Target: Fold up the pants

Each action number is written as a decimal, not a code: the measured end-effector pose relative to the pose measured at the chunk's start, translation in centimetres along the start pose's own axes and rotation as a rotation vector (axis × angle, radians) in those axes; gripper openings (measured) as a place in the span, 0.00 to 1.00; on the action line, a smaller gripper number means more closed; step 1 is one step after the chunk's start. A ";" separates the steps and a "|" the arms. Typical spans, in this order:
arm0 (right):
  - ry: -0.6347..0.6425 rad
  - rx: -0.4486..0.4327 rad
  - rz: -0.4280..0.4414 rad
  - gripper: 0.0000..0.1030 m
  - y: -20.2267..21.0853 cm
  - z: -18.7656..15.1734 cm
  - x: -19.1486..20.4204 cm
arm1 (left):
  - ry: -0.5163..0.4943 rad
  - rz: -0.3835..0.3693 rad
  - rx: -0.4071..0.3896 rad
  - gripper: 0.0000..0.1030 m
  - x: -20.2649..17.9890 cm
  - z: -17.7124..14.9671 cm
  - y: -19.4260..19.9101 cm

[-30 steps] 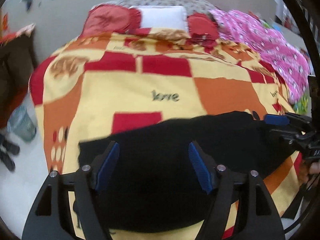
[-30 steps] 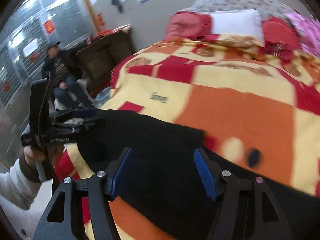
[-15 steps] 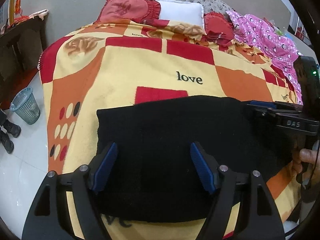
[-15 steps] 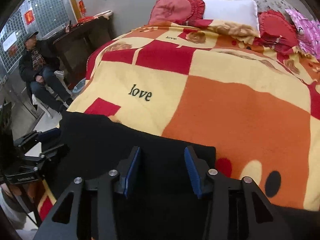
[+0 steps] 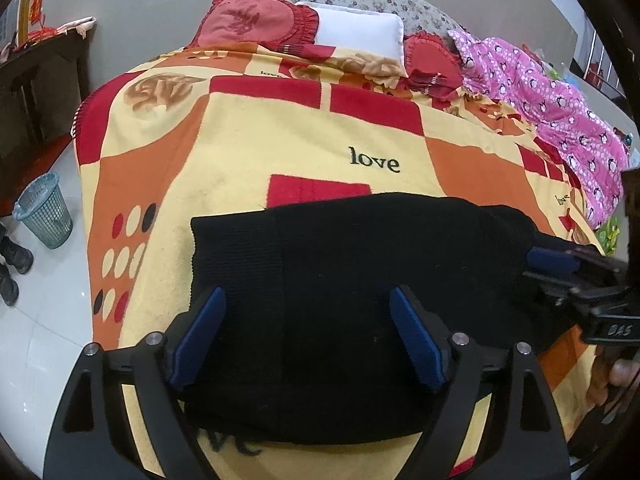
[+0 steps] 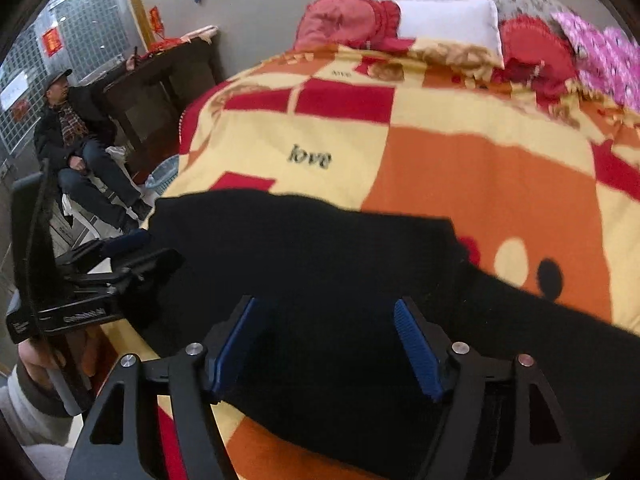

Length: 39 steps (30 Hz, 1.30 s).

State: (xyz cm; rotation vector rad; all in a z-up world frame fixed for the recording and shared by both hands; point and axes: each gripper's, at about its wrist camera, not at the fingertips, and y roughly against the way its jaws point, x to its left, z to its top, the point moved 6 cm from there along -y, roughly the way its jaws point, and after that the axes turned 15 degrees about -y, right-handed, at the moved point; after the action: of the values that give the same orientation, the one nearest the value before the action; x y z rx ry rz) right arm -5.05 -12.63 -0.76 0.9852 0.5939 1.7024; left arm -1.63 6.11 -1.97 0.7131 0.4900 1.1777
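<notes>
The blanket (image 5: 280,152) bears "love" in black, readable in both views. The right gripper (image 5: 568,276) carries raised letters "DAS" on its body.

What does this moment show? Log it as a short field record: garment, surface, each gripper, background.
garment: black pants, lying flat across the near end of the bed
surface: patterned blanket printed "love"
left gripper: open, over the pants, gripping nothing
right gripper: open, over the pants, gripping nothing
background: pillows, pink quilt, mesh bin, seated man
</notes>
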 end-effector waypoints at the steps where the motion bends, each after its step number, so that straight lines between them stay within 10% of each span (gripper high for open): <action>1: 0.001 -0.001 -0.003 0.70 -0.2 0.0 -0.1 | 0.001 0.002 0.001 0.84 0.0 0.0 0.0; 6: 0.002 0.015 0.050 0.98 -1.0 -0.6 0.3 | 0.004 0.016 0.010 0.86 -0.1 -0.1 -0.1; 20: -0.044 -0.090 -0.029 1.00 3.9 -1.0 -4.4 | -0.043 0.003 -0.051 0.87 -3.7 2.4 3.1; 39: -0.526 -0.221 -0.216 1.00 17.5 -8.2 -27.0 | -0.339 -0.506 0.040 0.87 -28.0 10.8 -4.2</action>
State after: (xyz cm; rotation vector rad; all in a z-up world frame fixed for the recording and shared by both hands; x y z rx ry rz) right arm -17.76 -43.27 -0.47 1.1068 0.1539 1.2178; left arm -0.48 -23.91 1.98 0.7500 0.3777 0.5605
